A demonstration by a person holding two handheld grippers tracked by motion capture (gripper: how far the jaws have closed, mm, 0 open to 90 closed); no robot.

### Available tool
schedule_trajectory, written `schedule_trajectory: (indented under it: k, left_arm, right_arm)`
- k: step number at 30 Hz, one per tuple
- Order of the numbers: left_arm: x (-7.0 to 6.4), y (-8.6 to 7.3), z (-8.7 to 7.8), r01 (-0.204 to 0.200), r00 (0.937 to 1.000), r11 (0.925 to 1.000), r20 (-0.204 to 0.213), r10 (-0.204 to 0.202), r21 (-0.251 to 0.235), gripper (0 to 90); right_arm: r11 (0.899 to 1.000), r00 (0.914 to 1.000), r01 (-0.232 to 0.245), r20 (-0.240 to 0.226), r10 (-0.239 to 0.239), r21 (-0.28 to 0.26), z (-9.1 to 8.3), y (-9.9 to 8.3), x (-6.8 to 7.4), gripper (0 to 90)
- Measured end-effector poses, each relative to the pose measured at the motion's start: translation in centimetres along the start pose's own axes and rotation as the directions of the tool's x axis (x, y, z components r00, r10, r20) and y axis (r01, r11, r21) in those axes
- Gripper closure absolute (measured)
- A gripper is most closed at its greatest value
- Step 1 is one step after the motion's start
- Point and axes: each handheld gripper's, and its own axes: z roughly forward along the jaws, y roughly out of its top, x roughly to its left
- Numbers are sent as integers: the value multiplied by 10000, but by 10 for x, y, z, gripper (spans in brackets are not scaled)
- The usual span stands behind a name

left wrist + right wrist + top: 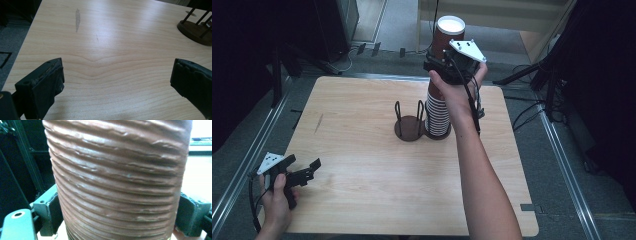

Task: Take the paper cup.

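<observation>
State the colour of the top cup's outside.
Reddish brown, ribbed; the cup shows best in the right gripper view.

Overhead view; tool cameras near table, cup.

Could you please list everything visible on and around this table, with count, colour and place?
Tall stack of ribbed brown paper cups: one stack, brown with white rims, far centre of the table, standing in a holder bay.
Dark wire cup holder: one, dark brown, empty bay just left of the stack.
Light wooden table: one, pale wood.
Grey floor: around the table, with metal rails.
Right gripper: one, black, jaws closed on the stack near its top.
Left gripper: one, black, jaws apart, near left corner above the table.
</observation>
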Motion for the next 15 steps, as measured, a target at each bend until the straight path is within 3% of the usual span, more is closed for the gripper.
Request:
schedule_trajectory:
  k: [10, 15]
  left_arm:
    - [0, 0, 0, -3, 10000, 10000, 7, 3, -31, 0]
    - [-1, 0, 0, -67, 10000, 10000, 4, 67, 12, 0]
  right_arm:
    - [9987, 9994, -320, 76, 323, -388, -9, 18, -4, 121]
    - [9975, 9984, -472, 275, 487, -530, -20, 26, -18, 120]
